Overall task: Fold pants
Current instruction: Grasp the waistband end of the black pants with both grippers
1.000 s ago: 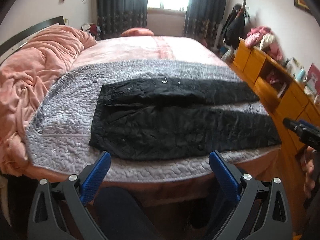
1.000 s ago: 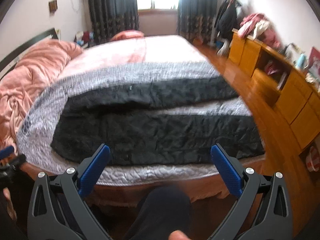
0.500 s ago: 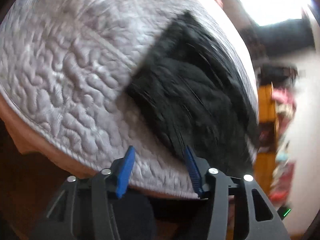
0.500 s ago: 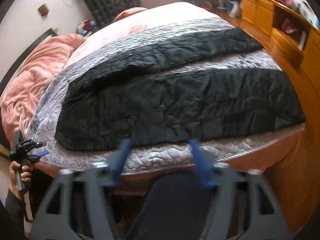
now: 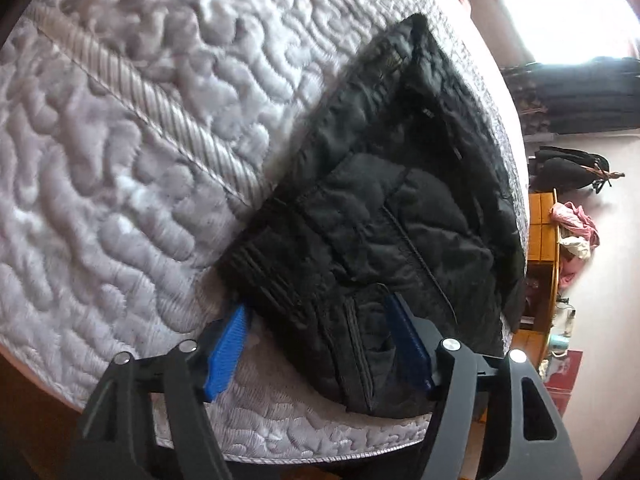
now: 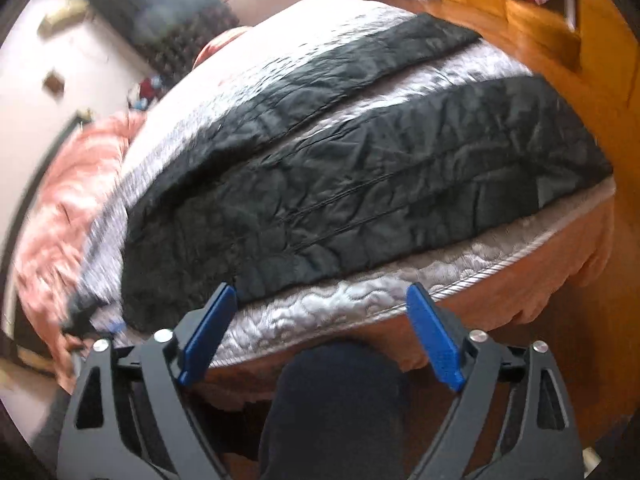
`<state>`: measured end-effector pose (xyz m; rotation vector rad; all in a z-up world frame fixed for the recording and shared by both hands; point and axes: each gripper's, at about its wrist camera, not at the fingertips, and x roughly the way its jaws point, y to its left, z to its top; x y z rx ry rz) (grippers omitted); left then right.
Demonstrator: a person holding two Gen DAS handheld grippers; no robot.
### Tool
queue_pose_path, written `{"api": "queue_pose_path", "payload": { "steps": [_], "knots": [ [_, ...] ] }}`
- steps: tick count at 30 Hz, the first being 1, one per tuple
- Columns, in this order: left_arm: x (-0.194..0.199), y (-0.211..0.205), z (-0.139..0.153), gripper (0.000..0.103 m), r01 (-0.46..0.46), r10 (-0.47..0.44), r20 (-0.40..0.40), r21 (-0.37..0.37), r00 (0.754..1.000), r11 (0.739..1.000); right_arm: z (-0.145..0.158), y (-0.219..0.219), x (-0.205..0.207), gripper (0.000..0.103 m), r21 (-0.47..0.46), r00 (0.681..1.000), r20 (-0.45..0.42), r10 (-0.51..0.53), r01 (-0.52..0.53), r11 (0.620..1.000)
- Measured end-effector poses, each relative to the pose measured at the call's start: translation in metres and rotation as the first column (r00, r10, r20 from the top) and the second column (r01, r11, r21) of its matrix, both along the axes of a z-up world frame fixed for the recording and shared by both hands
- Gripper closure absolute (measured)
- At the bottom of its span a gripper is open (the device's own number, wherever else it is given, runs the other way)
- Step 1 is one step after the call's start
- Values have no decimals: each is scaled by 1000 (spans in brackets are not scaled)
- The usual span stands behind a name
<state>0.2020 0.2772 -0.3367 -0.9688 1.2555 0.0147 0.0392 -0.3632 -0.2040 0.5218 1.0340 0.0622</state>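
While pants (image 5: 384,216) lie flat, left gripper (image 5: 320,344) straddles waistband corner.

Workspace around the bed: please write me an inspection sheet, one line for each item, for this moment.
Surface: grey quilted bedspread over the bed, near edge visible in both views.
Job's things: black pants lie flat and unfolded, legs apart; waistband corner near the bed edge.
Clutter: pink duvet heaped at the far side of the bed.
Grippers: left gripper open, its fingers either side of the waistband corner, not closed on it; right gripper open, short of the pants.
Cables: nothing seen.
Surroundings: orange wooden cabinet with pink clothes on it; bright window; dark curtains.
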Motion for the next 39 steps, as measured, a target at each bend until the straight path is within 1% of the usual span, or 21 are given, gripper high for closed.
{"api": "queue_pose_path", "payload": {
  "steps": [2, 3, 5, 6, 7, 9, 11, 12, 14, 15, 16, 17, 20, 23, 24, 26, 29, 31, 33, 38, 39],
  "knots": [
    [-3, -2, -3, 54, -3, 3, -17, 5, 1000, 1000, -11, -39, 1, 15, 94, 998, -1, -65, 65, 993],
    [-3, -3, -5, 57, 6, -6, -24, 23, 1000, 1000, -17, -64, 0, 15, 140, 992, -7, -122, 122, 983],
    [-10, -2, -8, 61, -7, 7, -17, 23, 1000, 1000, -36, -127, -7, 16, 258, 961, -42, -272, 273, 927],
    [-13, 0, -9, 61, -24, 24, -12, 11, 1000, 1000, -50, -167, -13, 20, 335, 928, -63, -368, 367, 868],
    [-15, 1, -10, 61, -33, 33, -10, 6, 999, 999, -59, -191, -18, 28, 384, 905, -79, -418, 414, 825],
    [-18, 3, -11, 57, -52, 52, -3, 2, 999, 999, -78, -240, -26, 35, 486, 853, -100, -513, 492, 723],
    [-20, 3, -12, 38, -82, 84, 30, -38, 996, 996, -88, -265, -27, 35, 516, 830, -105, -548, 517, 683],
    [-18, 0, -12, 38, -92, 93, 31, -34, 995, 995, -96, -278, -27, 35, 512, 807, -120, -578, 549, 661],
    [-15, -5, -11, 39, -90, 90, 25, -3, 996, 996, -103, -290, -25, 34, 525, 791, -126, -599, 565, 636],
    [-15, -7, -10, 40, -93, 93, 21, 17, 995, 996, -106, -296, -22, 34, 522, 783, -124, -609, 573, 631],
    [-15, -9, -9, 52, -98, 98, 12, 41, 995, 994, -108, -300, -19, 34, 517, 781, -122, -612, 577, 632],
    [-14, -9, -7, 57, -105, 105, 0, 57, 994, 993, -111, -302, -16, 34, 505, 779, -130, -613, 584, 635],
    [-18, -7, -9, 67, -138, 138, 0, 50, 990, 989, -123, -313, -8, 32, 478, 767, -166, -619, 612, 630],
    [-31, 2, -8, 77, -166, 166, 2, 63, 986, 984, -135, -317, -1, 31, 473, 770, -172, -615, 612, 634],
    [-33, 4, -8, 77, -184, 184, 4, 63, 983, 981, -136, -315, -2, 32, 474, 771, -171, -613, 610, 635],
    [-36, 6, -4, 81, -204, 204, 14, 77, 979, 976, -138, -315, 6, 46, 493, 778, -156, -608, 595, 634],
    [-48, 18, 10, 83, -257, 253, 49, 87, 966, 963, -135, -309, 10, 82, 509, 792, -142, -594, 573, 642],
    [-56, 33, 20, 83, -289, 284, 73, 82, 956, 954, -130, -300, 10, 85, 525, 810, -134, -572, 547, 652],
    [-70, 53, 24, 83, -319, 313, 79, 82, 947, 944, -127, -284, 13, 85, 517, 840, -131, -526, 511, 687],
    [-110, 104, 16, 83, -384, 382, 42, 127, 923, 915, -128, -239, 12, 87, 520, 881, -136, -453, 452, 724],
    [-118, 117, 13, 83, -395, 394, 33, 140, 918, 908, -129, -229, 13, 88, 505, 892, -134, -432, 437, 745]
  ]
}}
